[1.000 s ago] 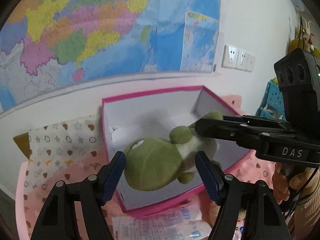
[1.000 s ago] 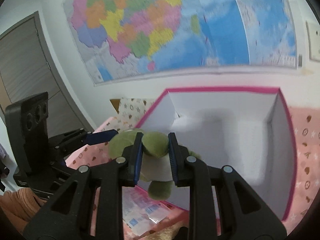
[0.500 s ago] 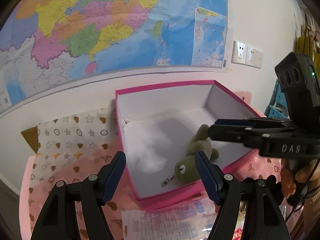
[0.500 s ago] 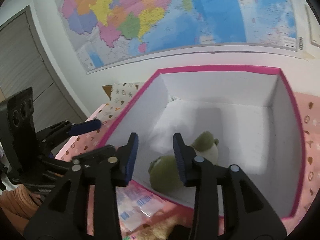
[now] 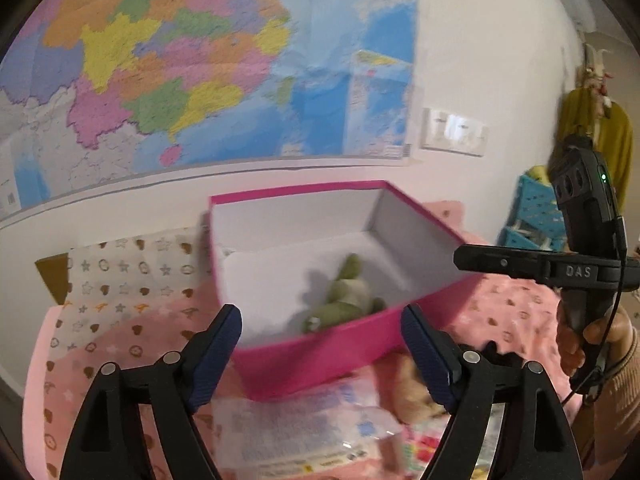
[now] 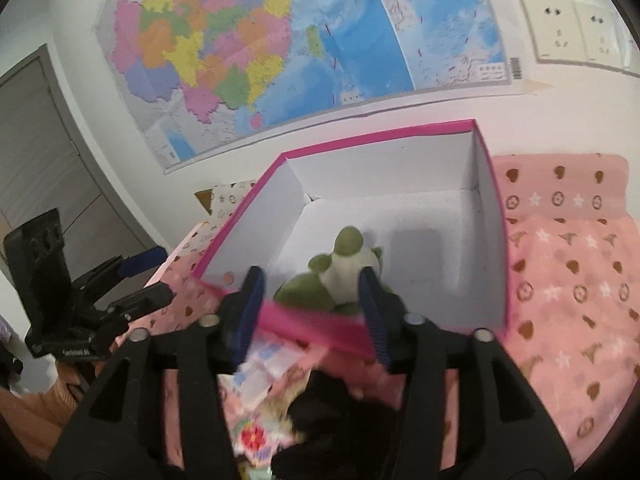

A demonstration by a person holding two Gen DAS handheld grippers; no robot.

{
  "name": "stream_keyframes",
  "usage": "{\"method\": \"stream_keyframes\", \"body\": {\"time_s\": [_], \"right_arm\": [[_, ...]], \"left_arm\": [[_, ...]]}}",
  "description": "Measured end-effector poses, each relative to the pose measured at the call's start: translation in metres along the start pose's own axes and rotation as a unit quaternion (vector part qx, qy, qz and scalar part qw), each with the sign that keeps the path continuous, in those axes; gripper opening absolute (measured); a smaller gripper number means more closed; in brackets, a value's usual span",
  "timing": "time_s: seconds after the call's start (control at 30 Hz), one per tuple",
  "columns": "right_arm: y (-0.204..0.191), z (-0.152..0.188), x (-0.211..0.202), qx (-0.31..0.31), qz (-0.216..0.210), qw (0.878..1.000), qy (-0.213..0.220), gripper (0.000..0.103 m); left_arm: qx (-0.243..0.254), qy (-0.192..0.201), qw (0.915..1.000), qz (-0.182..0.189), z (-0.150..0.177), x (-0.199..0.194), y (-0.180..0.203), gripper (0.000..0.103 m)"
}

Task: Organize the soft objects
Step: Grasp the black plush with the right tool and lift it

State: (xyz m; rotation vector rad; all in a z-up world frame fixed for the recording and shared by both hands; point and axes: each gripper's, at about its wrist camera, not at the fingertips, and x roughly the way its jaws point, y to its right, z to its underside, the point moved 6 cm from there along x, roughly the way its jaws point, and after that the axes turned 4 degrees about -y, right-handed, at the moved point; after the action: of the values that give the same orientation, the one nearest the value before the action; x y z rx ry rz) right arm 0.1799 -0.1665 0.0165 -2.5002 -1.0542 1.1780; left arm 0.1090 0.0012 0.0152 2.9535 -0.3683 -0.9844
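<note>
A green and white plush toy (image 5: 344, 300) lies on the white floor of the pink box (image 5: 312, 360), near its front wall. My left gripper (image 5: 320, 314) hovers in front of the box, its jaws opening with nothing between them. The right wrist view shows the same toy (image 6: 336, 280) just behind the box's front rim (image 6: 312, 322). My right gripper (image 6: 311, 280) is over that rim, jaws opening, and its pads do not touch the toy. Each gripper shows in the other's view: right fingers (image 5: 500, 261), left fingers (image 6: 142, 259).
The box sits on a pink patterned blanket (image 6: 568, 280) against a wall with a map. In front of the box lie a clear packet of printed paper (image 5: 304, 420), a tan plush (image 5: 412, 384) and a black soft item (image 6: 328, 412). A blue basket (image 5: 536, 216) stands far right.
The right gripper let go of the green plush, which dropped into the box. Both grippers pulled back toward the box's front and their jaws spread wider.
</note>
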Motion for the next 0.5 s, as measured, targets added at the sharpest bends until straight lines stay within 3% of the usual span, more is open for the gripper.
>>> {"method": "stream_keyframes", "body": {"time_s": [0.17,0.27,0.5], "right_arm": [[-0.007,0.039,-0.027,-0.021,0.014,1.000,-0.010,0.068],[-0.007,0.066,-0.037,-0.029,0.032,0.999,-0.021,0.075],[-0.012,0.103,-0.029,-0.068,0.086,0.993,-0.052,0.077]], "left_arm": [[0.035,-0.003,0.9983,0.047,0.014,-0.004,0.037,0.085],[0.065,-0.017,0.9961,0.057,0.027,0.006,0.059,0.085],[0.072,-0.063,0.9913,0.091,0.048,0.034,0.085,0.084]]}}
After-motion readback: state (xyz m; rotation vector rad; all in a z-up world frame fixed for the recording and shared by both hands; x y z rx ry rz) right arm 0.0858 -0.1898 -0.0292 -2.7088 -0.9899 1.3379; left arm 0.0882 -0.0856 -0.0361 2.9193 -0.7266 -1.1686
